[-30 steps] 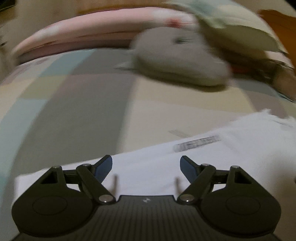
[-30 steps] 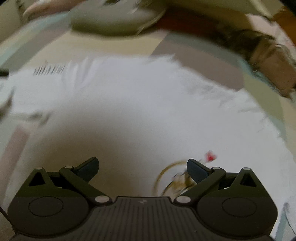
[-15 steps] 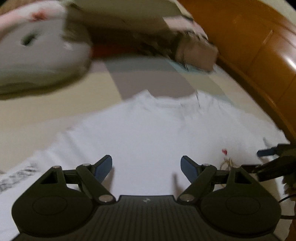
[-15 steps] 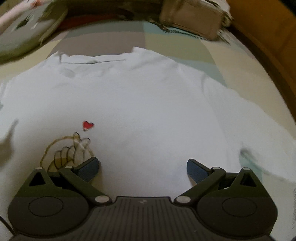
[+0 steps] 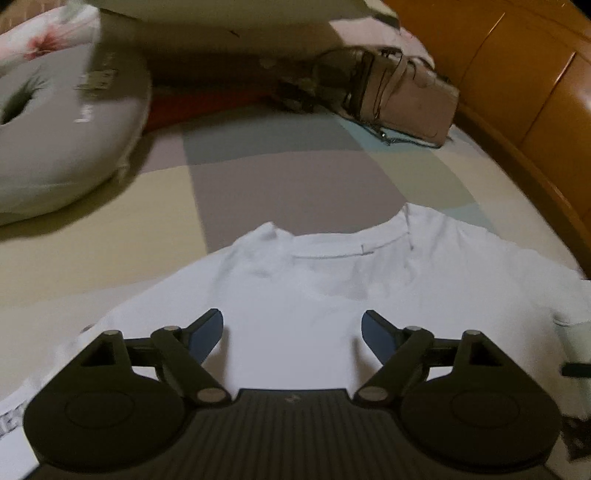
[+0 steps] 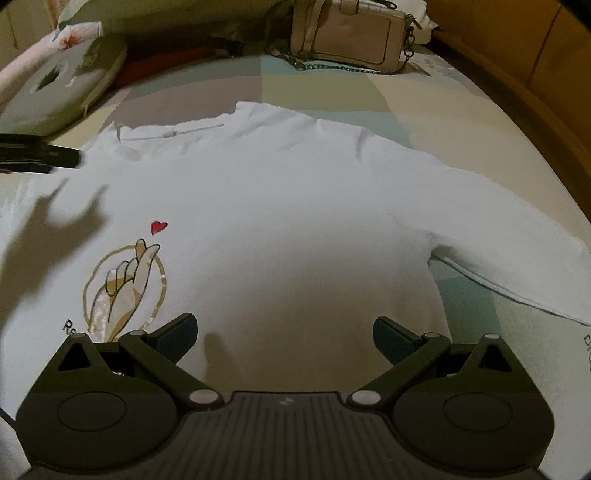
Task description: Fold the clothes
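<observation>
Both hand-held grippers stand wide and hold nothing: your left hand-held gripper (image 5: 292,332) hovers over the chest of the white long-sleeved cotton T-shirt (image 6: 295,206) below its neckline (image 5: 332,251), and your right hand-held gripper (image 6: 284,336) hangs over the lower body beside the printed finger-heart motif (image 6: 125,280). The shirt lies spread flat, print up, on the bed's pastel patchwork sheet (image 5: 288,177), with one sleeve (image 6: 509,258) stretched out toward the orange wooden bed frame (image 5: 517,74).

Thin white fabric on a soft sheet gives you little to bite. If you pinch in mid-panel, you may catch only the top layer and drag the front away from the back, or nip the sheet as well and pull it up with the shirt. The outstretched sleeve could trail and crease under any fold. The beige chain-strap handbag (image 6: 351,33) and the grey ring-shaped cushion (image 5: 55,140) lie beyond the collar, so a fold swung that way might snag on them.
</observation>
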A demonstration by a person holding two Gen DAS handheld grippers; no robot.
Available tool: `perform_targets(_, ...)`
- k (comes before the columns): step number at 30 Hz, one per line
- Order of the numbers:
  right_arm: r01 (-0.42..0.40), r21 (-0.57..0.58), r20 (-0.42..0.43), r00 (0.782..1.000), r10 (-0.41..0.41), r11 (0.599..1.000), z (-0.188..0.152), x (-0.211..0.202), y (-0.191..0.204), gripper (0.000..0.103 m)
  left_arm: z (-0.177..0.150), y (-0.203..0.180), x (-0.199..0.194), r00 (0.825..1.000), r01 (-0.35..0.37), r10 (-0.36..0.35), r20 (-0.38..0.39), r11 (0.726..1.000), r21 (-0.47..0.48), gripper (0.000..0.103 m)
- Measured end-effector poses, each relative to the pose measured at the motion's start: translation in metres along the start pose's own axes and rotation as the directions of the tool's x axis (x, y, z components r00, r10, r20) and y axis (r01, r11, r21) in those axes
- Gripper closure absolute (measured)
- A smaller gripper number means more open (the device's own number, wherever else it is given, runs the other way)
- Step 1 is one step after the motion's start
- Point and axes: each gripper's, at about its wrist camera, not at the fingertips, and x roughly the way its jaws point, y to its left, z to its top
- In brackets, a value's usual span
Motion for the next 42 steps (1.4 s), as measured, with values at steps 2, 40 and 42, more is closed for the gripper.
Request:
perform_targets(2,-0.012,0.009,0.002,1.0,0.012,1.0,0.0,-0.002,-0.003,0.0,0.006,-0.003,0.017,1.0,-0.029,0.029,-0.011,1.0,-0.01,0.021)
perform_targets(40,-0.235,-0.227,0.118,0.957,0.266,0.945,0.133,0.095,0.031,0.0,-0.105,-0.04,-0.125,0.934,-0.35,0.355,-0.045,0.933,0.087,0.014)
perform_targets(42,-0.241,-0.247,0.113,0.955,0.275,0.939,0.137,0.109,0.039,0.0,-0.11,-0.038,-0.123,0.936,-0.345,0.347,-0.048,0.937,0.057,0.014)
